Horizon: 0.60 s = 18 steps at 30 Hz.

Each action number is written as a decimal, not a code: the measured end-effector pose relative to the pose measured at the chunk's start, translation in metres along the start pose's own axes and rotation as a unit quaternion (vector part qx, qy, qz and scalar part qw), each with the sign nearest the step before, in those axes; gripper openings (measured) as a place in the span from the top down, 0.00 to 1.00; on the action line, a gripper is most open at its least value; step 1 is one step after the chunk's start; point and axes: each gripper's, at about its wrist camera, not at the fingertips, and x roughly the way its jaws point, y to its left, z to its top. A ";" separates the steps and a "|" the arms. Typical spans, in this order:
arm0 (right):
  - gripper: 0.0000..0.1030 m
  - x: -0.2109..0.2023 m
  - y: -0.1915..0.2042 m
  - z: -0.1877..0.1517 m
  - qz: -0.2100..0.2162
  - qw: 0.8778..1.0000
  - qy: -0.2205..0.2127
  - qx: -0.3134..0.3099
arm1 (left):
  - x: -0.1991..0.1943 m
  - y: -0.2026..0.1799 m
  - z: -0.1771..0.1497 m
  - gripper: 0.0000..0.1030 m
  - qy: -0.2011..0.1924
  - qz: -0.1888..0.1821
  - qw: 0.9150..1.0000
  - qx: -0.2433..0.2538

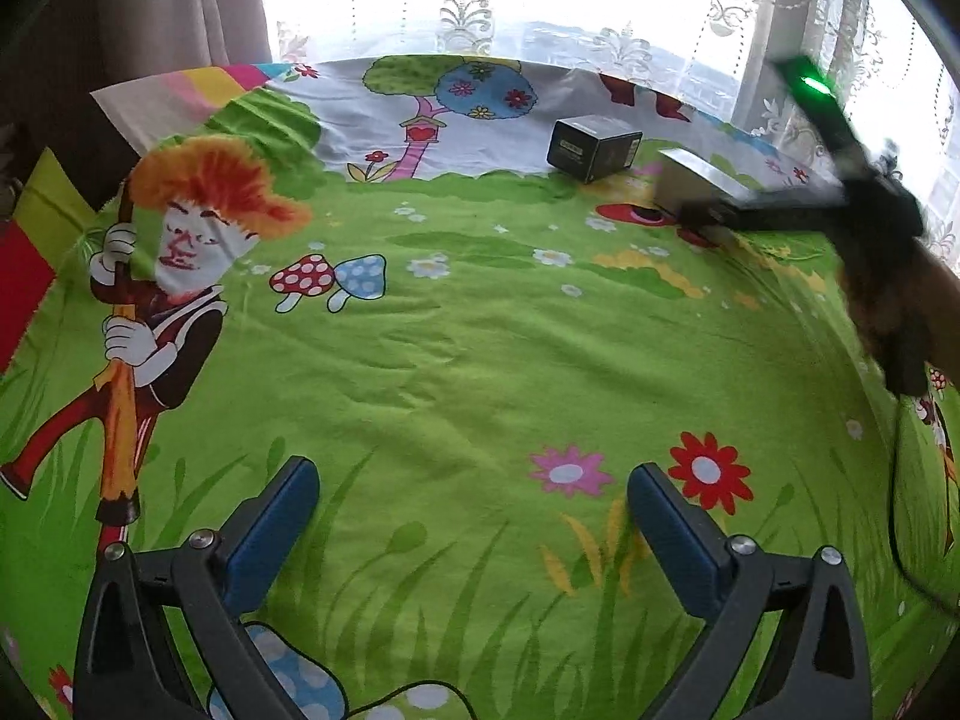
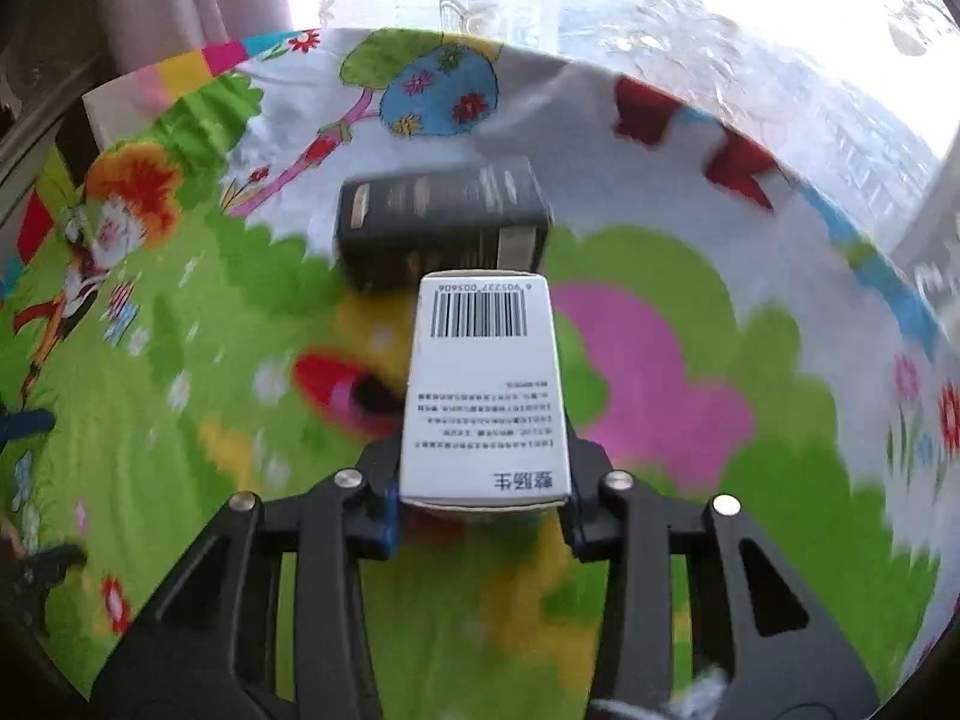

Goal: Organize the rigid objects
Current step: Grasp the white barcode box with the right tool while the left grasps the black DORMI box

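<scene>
My right gripper [image 2: 483, 480] is shut on a white box [image 2: 486, 384] with a barcode and printed text, gripping its near end from both sides. Just beyond the white box lies a black box [image 2: 441, 216] on the bedsheet, blurred. In the left wrist view the black box [image 1: 594, 147] sits at the far right of the bed. Beside it is the pale box [image 1: 690, 177], held in the right gripper [image 1: 711, 219]. My left gripper [image 1: 474, 477] stands wide open low over the green sheet, with nothing between its blue pads [image 1: 273, 516].
A cartoon-printed green bedsheet [image 1: 456, 348] covers the whole surface. A lace curtain [image 1: 480, 6] and bright window run along the far edge. A hand [image 1: 900, 312] and a trailing cable [image 1: 897, 480] are at the right.
</scene>
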 end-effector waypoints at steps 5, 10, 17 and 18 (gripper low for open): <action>0.58 -0.045 -0.005 -0.062 -0.054 0.997 -0.006 0.055 | 0.001 -0.002 0.001 0.00 0.003 0.009 1.000 0.005; 0.58 -0.077 -0.017 -0.111 -0.104 0.986 -0.021 0.128 | 0.010 -0.007 0.014 0.00 0.012 0.012 1.000 0.008; 0.58 -0.074 -0.012 -0.109 -0.114 0.984 -0.021 0.134 | 0.074 -0.040 0.096 0.00 0.051 -0.008 0.998 0.040; 0.58 -0.074 -0.011 -0.110 -0.117 0.984 -0.021 0.132 | 0.086 -0.046 0.112 0.00 0.055 -0.014 0.997 0.050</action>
